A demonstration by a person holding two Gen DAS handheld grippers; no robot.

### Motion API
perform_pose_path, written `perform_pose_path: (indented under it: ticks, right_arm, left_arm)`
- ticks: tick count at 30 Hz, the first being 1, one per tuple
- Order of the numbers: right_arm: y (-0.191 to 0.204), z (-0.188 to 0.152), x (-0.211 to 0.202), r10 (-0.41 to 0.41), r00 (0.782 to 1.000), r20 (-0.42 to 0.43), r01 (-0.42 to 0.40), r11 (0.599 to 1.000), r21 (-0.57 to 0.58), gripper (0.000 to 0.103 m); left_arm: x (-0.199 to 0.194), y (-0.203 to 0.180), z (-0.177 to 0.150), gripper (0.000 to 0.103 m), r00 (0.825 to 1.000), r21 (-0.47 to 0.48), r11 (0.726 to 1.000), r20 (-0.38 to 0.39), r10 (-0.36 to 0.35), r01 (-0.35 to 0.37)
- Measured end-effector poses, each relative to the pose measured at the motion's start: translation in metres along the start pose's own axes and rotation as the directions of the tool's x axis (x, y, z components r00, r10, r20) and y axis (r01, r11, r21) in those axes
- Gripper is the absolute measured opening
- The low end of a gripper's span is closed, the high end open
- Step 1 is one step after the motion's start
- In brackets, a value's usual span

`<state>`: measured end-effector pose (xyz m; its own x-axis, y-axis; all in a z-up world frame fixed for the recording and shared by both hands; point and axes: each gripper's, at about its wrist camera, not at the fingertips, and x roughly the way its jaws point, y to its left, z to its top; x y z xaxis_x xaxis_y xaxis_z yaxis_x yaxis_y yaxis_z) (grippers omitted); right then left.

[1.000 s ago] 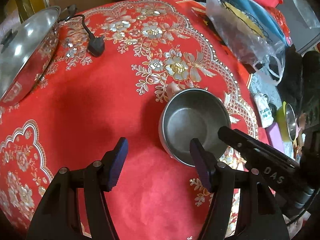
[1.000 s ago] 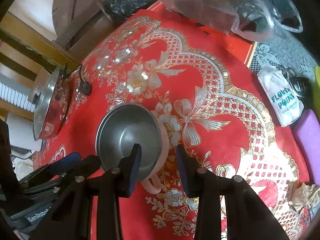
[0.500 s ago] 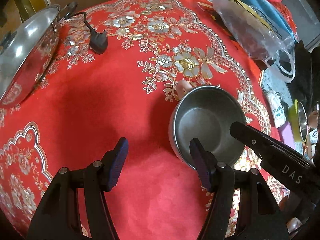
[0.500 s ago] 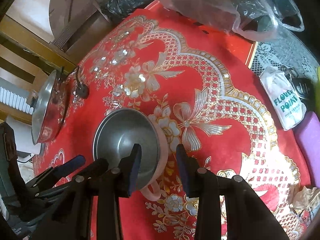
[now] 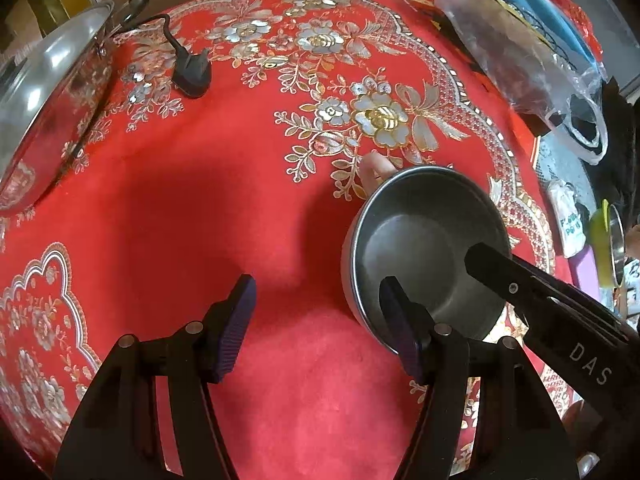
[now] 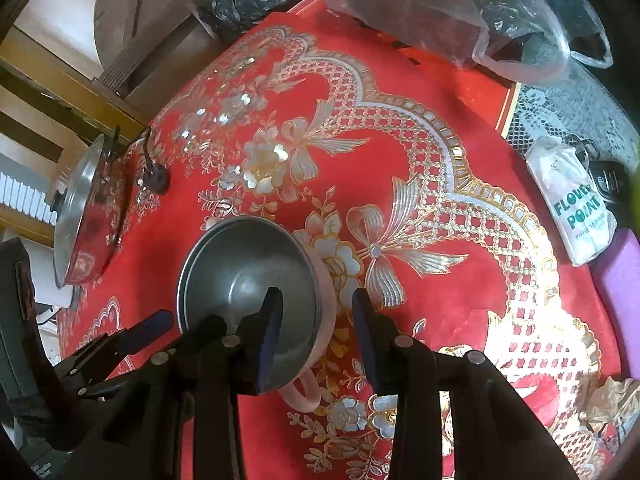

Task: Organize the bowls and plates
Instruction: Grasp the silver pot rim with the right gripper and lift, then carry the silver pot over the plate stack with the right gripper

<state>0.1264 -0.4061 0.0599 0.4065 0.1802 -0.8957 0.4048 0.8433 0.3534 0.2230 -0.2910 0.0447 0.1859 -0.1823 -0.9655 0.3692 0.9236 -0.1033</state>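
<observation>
Steel bowl [image 6: 248, 284] in its pink shell sits rim-astride the right gripper [image 6: 316, 336], fingers part-open and not yet clamped, while the left gripper [image 5: 320, 328] hangs wide open, empty, bowl beside its right finger.

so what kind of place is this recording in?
Likely a lived-in home dining table: a red tablecloth with gold and silver floral embroidery, a lidded steel electric pot with its black plug lying loose, and clear plastic bags crowding the far edge.
</observation>
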Motion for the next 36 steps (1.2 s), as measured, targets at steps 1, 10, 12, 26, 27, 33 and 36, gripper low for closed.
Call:
perform_pose_path:
  ticks: [1, 10, 12, 26, 27, 33, 36]
  right_arm:
    - [0.000, 0.000, 0.000, -0.003, 1.000, -0.002, 0.003, 1.000, -0.003, 0.036]
    - [0.003, 0.003, 0.005, -0.013, 1.000, -0.017, 0.012, 0.999, -0.037, 0.036]
    - [0.003, 0.003, 0.006, -0.017, 1.000, -0.021, 0.016, 0.999, -0.043, 0.034]
    - [0.003, -0.002, 0.007, 0.034, 0.999, -0.026, -0.035, 0.998, -0.050, 0.013]
    - [0.003, -0.003, 0.007, 0.040, 0.999, -0.030, -0.042, 0.998, -0.045, 0.013]
    - [0.016, -0.018, 0.003, 0.060, 0.997, -0.056, -0.063, 0.996, -0.058, 0.013]
    - [0.026, -0.027, 0.003, 0.073, 0.995, -0.074, -0.078, 0.995, -0.065, 0.013]
  left_arm:
    - [0.001, 0.000, 0.001, 0.064, 1.000, 0.000, 1.000, -0.004, 0.001, -0.001]
    - [0.007, 0.003, 0.005, 0.064, 0.999, -0.024, 1.000, -0.035, 0.007, -0.008]
    - [0.010, 0.001, 0.005, 0.064, 0.999, -0.012, 1.000, -0.044, 0.007, -0.008]
    - [0.015, -0.005, 0.002, 0.016, 0.994, -0.008, 0.996, -0.068, -0.091, 0.091]
    - [0.015, -0.002, 0.001, 0.015, 0.992, -0.012, 0.995, -0.075, -0.097, 0.096]
    - [0.007, 0.017, -0.015, 0.015, 0.993, -0.021, 0.996, -0.081, -0.088, 0.086]
    - [-0.001, 0.032, -0.029, 0.015, 0.993, -0.030, 0.996, -0.082, -0.085, 0.083]
